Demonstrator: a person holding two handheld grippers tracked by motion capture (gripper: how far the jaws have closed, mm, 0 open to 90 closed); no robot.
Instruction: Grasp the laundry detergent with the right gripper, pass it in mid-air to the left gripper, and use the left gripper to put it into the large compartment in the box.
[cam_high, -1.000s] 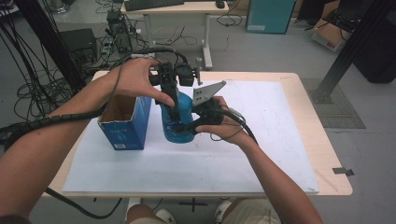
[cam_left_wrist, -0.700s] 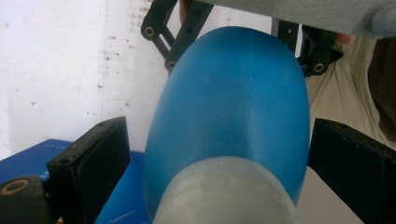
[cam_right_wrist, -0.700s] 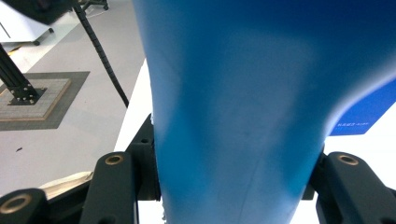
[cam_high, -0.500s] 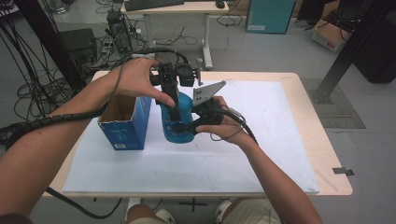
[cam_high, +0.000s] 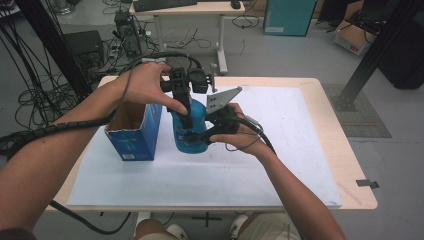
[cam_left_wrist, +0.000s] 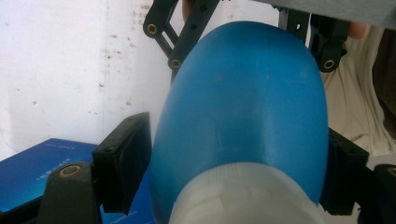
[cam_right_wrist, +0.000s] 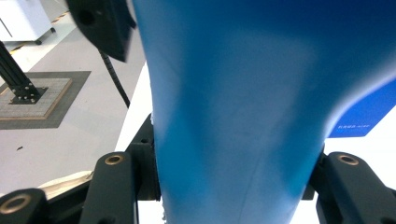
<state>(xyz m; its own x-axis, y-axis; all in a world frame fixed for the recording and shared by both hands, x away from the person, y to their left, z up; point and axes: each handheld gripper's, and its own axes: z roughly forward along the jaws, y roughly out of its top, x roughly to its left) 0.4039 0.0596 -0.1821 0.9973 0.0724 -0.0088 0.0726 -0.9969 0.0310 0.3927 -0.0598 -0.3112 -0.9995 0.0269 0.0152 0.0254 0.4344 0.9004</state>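
A blue bottle (cam_high: 189, 139) with a whitish cap stands on the white sheet (cam_high: 280, 150) beside an open blue box (cam_high: 131, 136). My right gripper (cam_high: 196, 136) comes in level from the right and is shut on the bottle's body (cam_right_wrist: 233, 116), its pads pressed to both sides. My left gripper (cam_high: 186, 118) reaches down from above onto the bottle's top. Its jaws have just been closing, and both pads (cam_left_wrist: 123, 163) now touch the bottle's shoulder (cam_left_wrist: 243, 102) just below the cap. The right gripper's black links (cam_left_wrist: 187, 28) show behind the bottle.
The blue box (cam_left_wrist: 32, 163) stands close to the bottle's left, its top flaps open. The wooden table (cam_high: 320, 85) carries the white sheet over most of its top. Cables trail from both grippers off the left and the near side. Desks, boxes and cables stand on the floor beyond.
Both hands, the bottle and the box stay where they were. No shift is visible from above.
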